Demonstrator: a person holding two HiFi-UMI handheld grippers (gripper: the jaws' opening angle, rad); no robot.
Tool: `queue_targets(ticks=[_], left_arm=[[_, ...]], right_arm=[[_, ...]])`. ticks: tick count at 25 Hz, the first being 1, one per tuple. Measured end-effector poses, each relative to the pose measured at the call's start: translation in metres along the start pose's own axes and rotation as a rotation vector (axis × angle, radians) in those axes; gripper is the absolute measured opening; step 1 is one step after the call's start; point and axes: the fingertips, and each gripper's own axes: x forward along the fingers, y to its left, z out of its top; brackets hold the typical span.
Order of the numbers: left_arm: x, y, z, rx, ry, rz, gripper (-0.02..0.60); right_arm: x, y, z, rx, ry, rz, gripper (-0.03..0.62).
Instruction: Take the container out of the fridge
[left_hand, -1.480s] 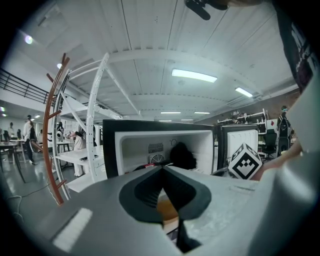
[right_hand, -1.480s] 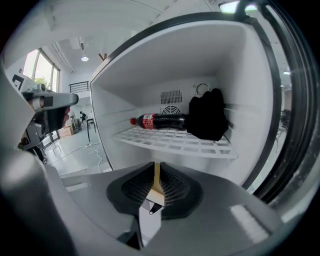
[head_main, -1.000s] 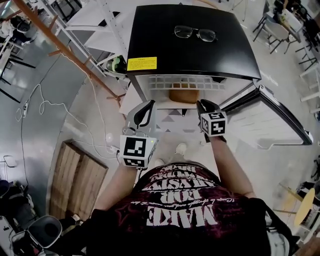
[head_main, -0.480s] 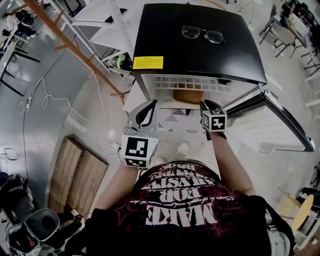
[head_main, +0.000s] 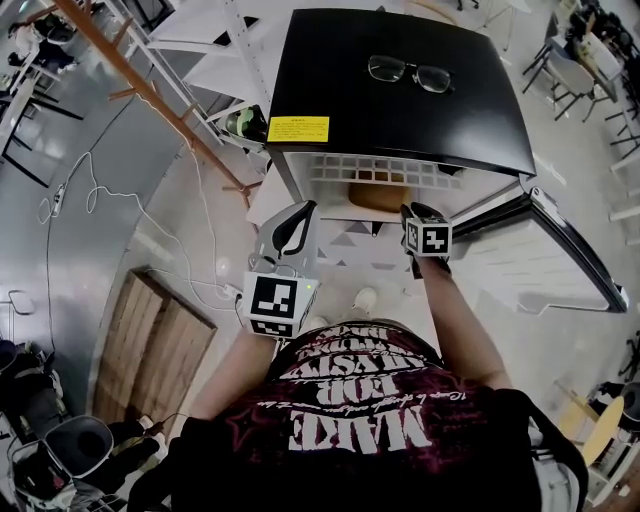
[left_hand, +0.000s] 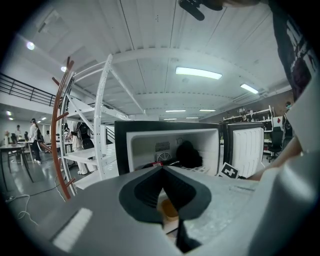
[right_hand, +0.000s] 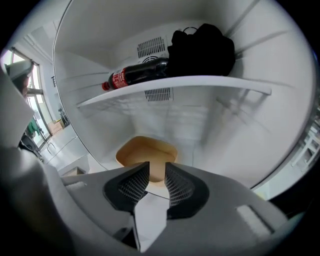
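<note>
The left tongs (left_hand: 161, 168) are clenched on nothing, near the open fridge (head_main: 400, 100). Inside, the tan container (right_hand: 147, 150) sits on the fridge floor beneath the shelf (right_hand: 175, 82). The right tongs (right_hand: 156, 169) are released, their jaws just opening, empty, the container just beyond.

Large lab or workshop hall, grey floor (head_main: 110, 170), white racks (left_hand: 103, 125), ceiling strip lights (left_hand: 198, 73), desks (left_hand: 11, 148) with people (left_hand: 34, 132) far off, fridge (head_main: 390, 110) on that floor.
</note>
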Motion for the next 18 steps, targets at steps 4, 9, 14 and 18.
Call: queue_targets(ticks=[4, 9, 14, 18], left_arm=[[-0.002, 0.002, 0.001, 0.001, 0.002, 0.011, 0.0], [-0.005, 0.005, 0.001, 0.002, 0.008, 0.027, 0.0], [-0.005, 0.007, -0.003, 0.001, 0.015, 0.038, 0.0], [-0.005, 0.008, -0.005, 0.003, 0.022, 0.04, 0.0]], right_arm=[[0.009, -0.003, -0.004, 0.013, 0.019, 0.007, 0.129], [0.013, -0.005, -0.004, 0.002, 0.051, -0.019, 0.129], [0.025, -0.01, -0.007, 0.005, 0.075, -0.028, 0.131], [0.032, -0.016, -0.013, 0.019, 0.1, -0.038, 0.137]])
